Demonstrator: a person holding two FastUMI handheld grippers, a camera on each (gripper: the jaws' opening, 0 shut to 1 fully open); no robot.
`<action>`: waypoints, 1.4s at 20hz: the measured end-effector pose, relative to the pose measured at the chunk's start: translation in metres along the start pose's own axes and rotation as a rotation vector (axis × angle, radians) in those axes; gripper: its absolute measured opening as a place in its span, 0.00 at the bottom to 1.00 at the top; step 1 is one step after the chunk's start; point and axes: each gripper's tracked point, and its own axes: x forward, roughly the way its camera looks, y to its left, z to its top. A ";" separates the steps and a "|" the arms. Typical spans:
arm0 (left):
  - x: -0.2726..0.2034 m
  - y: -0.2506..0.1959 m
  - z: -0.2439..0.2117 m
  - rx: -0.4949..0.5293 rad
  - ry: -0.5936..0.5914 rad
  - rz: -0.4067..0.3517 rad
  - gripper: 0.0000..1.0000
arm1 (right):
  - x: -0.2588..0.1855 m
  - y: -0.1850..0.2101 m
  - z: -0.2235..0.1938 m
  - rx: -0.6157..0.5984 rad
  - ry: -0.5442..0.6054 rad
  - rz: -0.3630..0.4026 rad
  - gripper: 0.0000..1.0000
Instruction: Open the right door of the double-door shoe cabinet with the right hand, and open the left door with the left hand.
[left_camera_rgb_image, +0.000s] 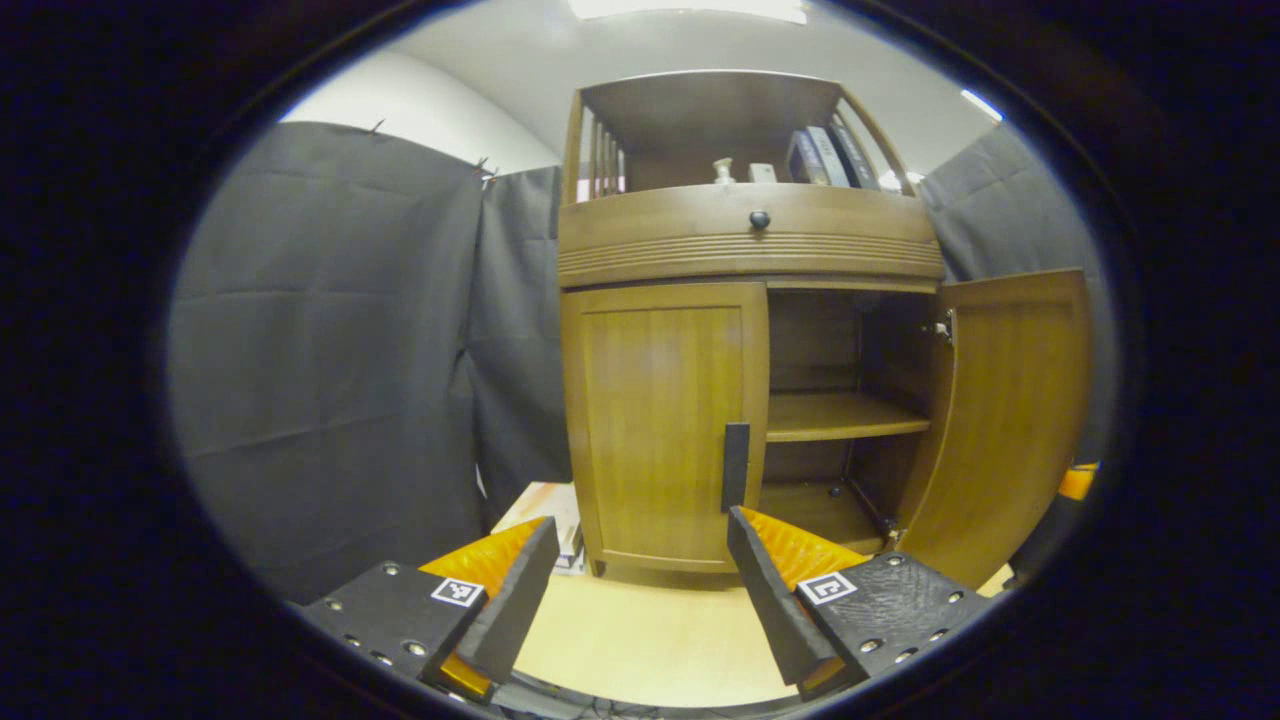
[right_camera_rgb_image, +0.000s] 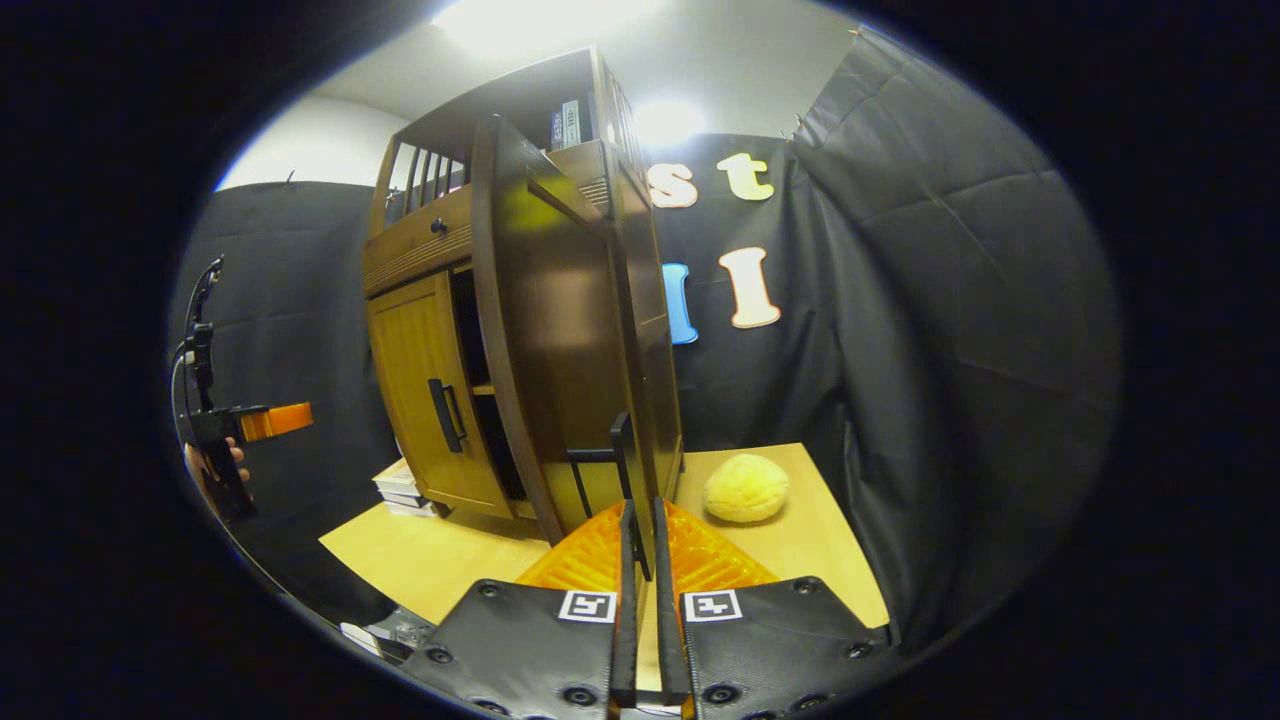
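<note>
Our right tongs (right_camera_rgb_image: 640, 520) pinch the right door's handle (right_camera_rgb_image: 622, 450), swinging it; left tongs (left_camera_rgb_image: 640, 560) gape, empty, facing the left door's handle (left_camera_rgb_image: 735, 466).

Light source: ceiling lamps at the top of both views, blown out white in the right gripper view.
Glare: sheen on the open right door (right_camera_rgb_image: 560, 330).
Shadow: cabinet interior (left_camera_rgb_image: 830, 350) dim.
Distortion: strong fisheye bending toward the edges.
Focus: sharp centre, softer rim.

The shoe cabinet (left_camera_rgb_image: 750, 260) is glossy brown wood; the booth wall (left_camera_rgb_image: 330, 340) is matt creased cloth.
</note>
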 end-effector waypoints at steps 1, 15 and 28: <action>0.010 -0.003 -0.002 -0.002 -0.001 -0.017 0.99 | -0.006 -0.003 0.001 0.007 0.001 -0.028 0.08; 0.157 -0.054 0.000 -0.086 -0.059 -0.286 0.99 | -0.028 0.083 0.026 0.071 -0.090 -0.172 0.45; 0.231 -0.101 -0.037 -0.092 -0.010 -0.337 0.99 | -0.025 0.113 0.023 0.122 -0.077 -0.311 0.98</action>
